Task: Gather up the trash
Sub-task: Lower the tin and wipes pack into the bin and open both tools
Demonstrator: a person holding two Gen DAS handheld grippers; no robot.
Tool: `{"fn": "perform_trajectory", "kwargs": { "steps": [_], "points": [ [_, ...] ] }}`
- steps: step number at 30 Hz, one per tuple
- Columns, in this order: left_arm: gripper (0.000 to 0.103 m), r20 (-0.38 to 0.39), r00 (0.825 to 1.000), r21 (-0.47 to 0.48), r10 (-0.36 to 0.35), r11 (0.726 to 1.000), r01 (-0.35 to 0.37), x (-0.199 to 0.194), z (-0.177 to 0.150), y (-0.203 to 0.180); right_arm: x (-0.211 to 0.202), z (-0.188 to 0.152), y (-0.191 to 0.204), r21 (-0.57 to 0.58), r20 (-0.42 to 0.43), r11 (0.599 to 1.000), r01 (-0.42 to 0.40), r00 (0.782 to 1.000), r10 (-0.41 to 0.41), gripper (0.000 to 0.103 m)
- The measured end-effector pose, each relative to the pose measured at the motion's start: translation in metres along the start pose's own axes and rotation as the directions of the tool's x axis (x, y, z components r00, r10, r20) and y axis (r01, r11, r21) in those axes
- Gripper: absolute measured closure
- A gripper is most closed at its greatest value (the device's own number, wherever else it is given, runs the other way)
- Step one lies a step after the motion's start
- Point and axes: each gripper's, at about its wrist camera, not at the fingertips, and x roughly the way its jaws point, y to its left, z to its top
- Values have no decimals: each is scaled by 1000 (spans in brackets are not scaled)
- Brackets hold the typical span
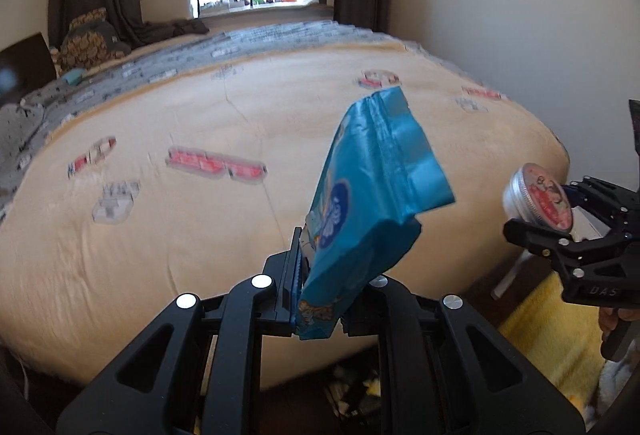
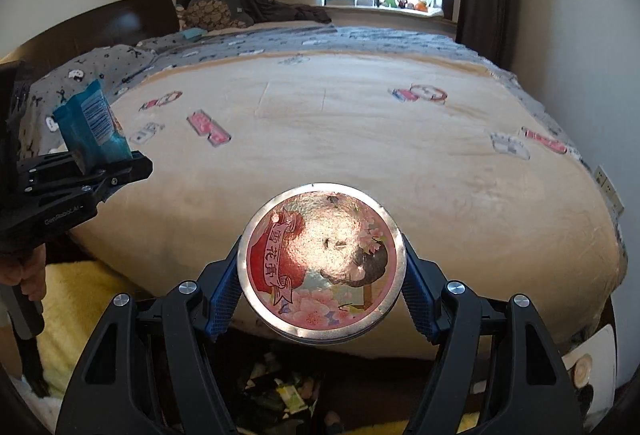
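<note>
Left tool (image 1: 320,299) is clamping the blue wrapper (image 1: 372,203) by its bottom edge; right tool (image 2: 320,299) is gripping the round tin (image 2: 322,263) w/ both pads on its rim. Both are hanging over the bed (image 2: 360,139) edge, prob. above a bin (image 2: 280,391) w/ scraps below, ready for dropping.

Crumpled blue snack bag (image 1: 372,203) stands upright mid-frame, pinched at its bottom edge; round tin (image 2: 322,262), floral pictured lid facing us, sits low centre.
</note>
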Motion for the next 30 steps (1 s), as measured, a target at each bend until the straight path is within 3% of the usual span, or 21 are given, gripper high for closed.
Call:
{"fn": "perform_trajectory", "kwargs": {
  "steps": [4, 9, 15, 25, 30],
  "points": [
    [90, -79, 996, -32, -33, 999, 30, 11, -44, -6, 19, -35, 7, 35, -98, 999, -11, 995, 15, 32],
    [90, -216, 972, -80, -97, 994, 81, 39, -98, -16, 52, -79, 17, 72, -232, 997, -22, 972, 38, 32],
    [90, -360, 916, -119, -177, 983, 143, 73, -140, -27, 89, -107, 25, 107, -360, 994, -24, 931, 61, 32],
    [89, -517, 818, -176, -252, 967, 186, 117, -178, -34, 116, -125, 25, 177, -455, 983, -53, 881, 129, 32],
    [86, -523, 808, -202, -272, 960, 193, 122, -179, -31, 121, -128, 31, 173, -473, 983, -62, 870, 138, 31]
  ]
}}
